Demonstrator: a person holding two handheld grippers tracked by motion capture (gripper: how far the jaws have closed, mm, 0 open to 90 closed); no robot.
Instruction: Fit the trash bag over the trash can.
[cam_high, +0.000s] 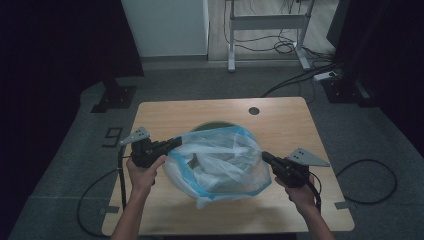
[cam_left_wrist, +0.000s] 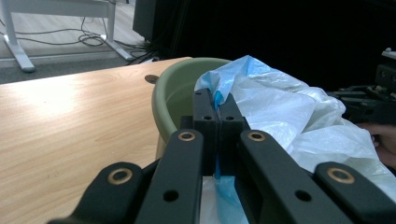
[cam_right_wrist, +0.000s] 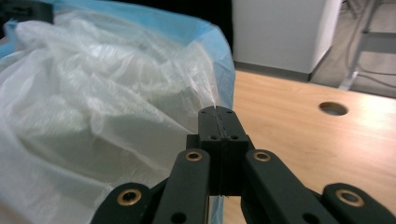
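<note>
Crinkled translucent plastic bag (cam_high: 220, 160) with blue rim over round green basin (cam_left_wrist: 175, 100), each gripper clamped on its edge.

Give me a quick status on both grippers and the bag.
Left gripper shut on bag rim. Right gripper shut on opposite rim. Plastic bag stretched over green basin. Nothing in the way.

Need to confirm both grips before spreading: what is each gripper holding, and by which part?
Both hold the plastic bag: left gripper pinches its blue rim, right gripper the opposite edge.
</note>
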